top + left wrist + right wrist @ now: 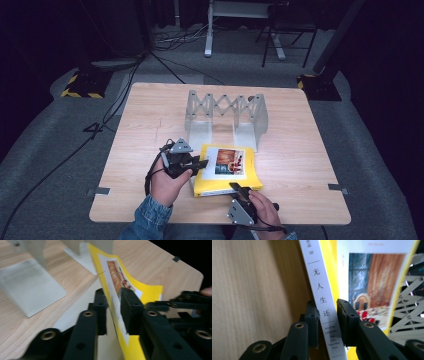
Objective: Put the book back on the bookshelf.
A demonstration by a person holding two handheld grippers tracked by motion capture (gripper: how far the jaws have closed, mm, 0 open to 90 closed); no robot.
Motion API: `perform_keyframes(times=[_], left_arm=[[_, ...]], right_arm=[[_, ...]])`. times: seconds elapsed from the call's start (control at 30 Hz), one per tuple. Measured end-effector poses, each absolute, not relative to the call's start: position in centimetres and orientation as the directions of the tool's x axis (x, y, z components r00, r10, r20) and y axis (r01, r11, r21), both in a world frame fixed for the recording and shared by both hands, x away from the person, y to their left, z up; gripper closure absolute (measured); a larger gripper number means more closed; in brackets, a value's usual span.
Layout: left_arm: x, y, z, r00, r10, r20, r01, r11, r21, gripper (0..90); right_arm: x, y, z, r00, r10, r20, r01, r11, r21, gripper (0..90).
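A yellow book (227,167) with a picture on its cover lies near the front of the wooden table (305,150). My left gripper (201,164) holds its left edge, with the jaws closed on the cover and pages (113,312). My right gripper (239,189) comes in from the near side. Its jaws clamp the white spine (327,320), which bears printed characters. The cover picture (377,277) shows just past the right jaw. From the left gripper view, the right gripper (187,302) sits at the book's far corner (150,290).
A grey metal expanding book stand (225,107) with two flat base plates stands just behind the book; one plate (30,285) lies close to the left gripper. Its lattice (409,302) rises beyond the book. Cables and stand legs cross the floor behind the table.
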State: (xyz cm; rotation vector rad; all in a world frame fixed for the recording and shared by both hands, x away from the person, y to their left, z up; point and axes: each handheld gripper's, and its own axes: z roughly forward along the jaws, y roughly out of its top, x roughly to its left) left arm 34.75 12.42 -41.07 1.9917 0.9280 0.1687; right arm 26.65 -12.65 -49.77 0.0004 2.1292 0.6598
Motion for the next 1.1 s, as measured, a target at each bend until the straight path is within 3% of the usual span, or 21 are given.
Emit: perform_keyframes(times=[0.07,0.1,0.3,0.67,1.1], left_arm=[[34.6,13.0,-41.1,0.678,0.7,-0.224,0.546,-0.276,0.791,63.9],[34.6,13.4,-41.0,0.661,0.719,-0.215,0.544,-0.262,0.797,55.2],[34.1,15.2,-41.2,0.609,0.772,-0.182,0.547,-0.243,0.801,42.4],[32.8,18.6,-41.5,0.556,0.816,-0.156,0.526,-0.201,0.826,37.3],[31.9,20.7,-43.8,0.527,0.843,-0.111,0.561,-0.247,0.79,34.7]], right_arm=[[26.4,-12.5,-49.4,-0.608,0.223,-0.762,-0.253,0.855,0.452,73.7],[26.3,-12.5,-49.3,-0.61,0.223,-0.76,-0.255,0.853,0.455,74.1],[26.2,-12.6,-48.5,-0.639,0.24,-0.731,-0.253,0.831,0.494,76.5],[26.7,-13.8,-45.6,-0.658,0.321,-0.681,-0.24,0.768,0.594,76.7],[27.5,-15.6,-41.9,-0.668,0.437,-0.602,-0.22,0.657,0.721,76.7]])
